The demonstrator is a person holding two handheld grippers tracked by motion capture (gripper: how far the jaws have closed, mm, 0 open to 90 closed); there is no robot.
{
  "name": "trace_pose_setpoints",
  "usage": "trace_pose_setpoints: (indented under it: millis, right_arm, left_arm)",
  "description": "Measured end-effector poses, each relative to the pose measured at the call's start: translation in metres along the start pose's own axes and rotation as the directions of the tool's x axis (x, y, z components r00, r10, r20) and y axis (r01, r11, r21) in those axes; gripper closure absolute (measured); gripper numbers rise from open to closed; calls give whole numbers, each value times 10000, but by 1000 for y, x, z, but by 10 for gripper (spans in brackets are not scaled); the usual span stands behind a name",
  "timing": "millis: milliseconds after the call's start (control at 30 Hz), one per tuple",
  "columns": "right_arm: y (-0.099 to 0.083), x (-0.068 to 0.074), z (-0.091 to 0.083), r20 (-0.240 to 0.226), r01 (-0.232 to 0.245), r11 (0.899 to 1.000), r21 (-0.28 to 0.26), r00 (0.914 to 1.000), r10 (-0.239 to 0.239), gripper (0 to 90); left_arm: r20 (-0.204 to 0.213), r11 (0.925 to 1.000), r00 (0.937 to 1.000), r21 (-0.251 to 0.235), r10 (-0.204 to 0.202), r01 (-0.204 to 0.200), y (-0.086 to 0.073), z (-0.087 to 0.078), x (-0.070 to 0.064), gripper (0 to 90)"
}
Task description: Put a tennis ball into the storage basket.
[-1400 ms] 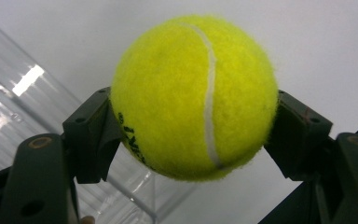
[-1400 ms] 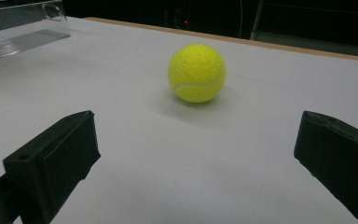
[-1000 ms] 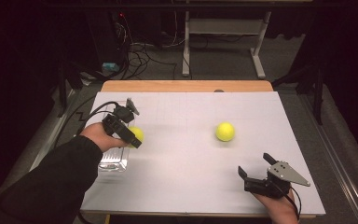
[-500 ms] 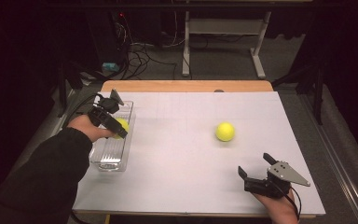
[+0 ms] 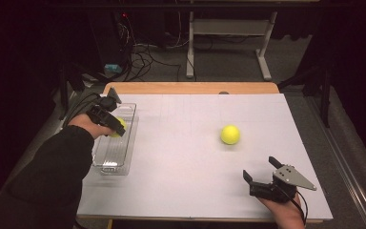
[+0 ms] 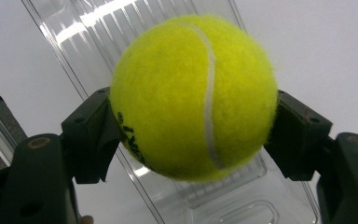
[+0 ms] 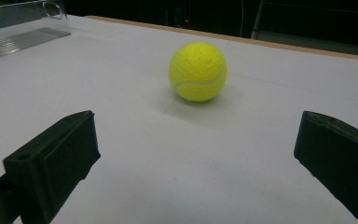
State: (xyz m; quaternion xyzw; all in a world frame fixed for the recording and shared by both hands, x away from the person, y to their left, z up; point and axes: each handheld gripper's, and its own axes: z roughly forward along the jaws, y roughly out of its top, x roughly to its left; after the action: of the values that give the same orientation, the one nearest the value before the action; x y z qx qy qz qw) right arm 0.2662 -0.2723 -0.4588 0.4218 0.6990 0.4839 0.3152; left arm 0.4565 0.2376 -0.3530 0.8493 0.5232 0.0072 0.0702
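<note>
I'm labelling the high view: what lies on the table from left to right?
Left tongs holding a ball over the clear tray → loose ball → right tongs.

held ball [image 5: 119, 127] in high view mostly hidden behind left gripper [image 5: 112, 125]

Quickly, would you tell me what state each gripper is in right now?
Left gripper: closed on a tennis ball, above the clear tray.
Right gripper: open, holding nothing.
</note>
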Motion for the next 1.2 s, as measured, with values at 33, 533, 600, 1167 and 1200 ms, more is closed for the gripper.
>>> trace_pose_setpoints:
  millis: [33,533,600,1167,1200]
  right_arm:
    - [0,0,0,0,0,10000,0,10000,0,0]
    - [-1,-1,-1,-3,-54,10000,16,10000,54,0]
    - [-1,-1,-1,-7,-64,10000,16,10000,64,0]
    - [-1,-1,0,-22,-50,10000,2,10000,50,0]
    - [-1,-1,0,-20,-56,10000,4,10000,56,0]
  left_arm:
    - [0,10000,10000,0,0,0,0,0,0,264]
    - [-211,9992,9992,204,-331,336,16,22,6,262]
    - [-216,9992,9992,203,-349,354,16,22,7,262]
    - [-123,10000,9999,36,-32,32,13,14,1,5]
    - [-138,10000,9999,4,14,-14,12,13,-2,5]
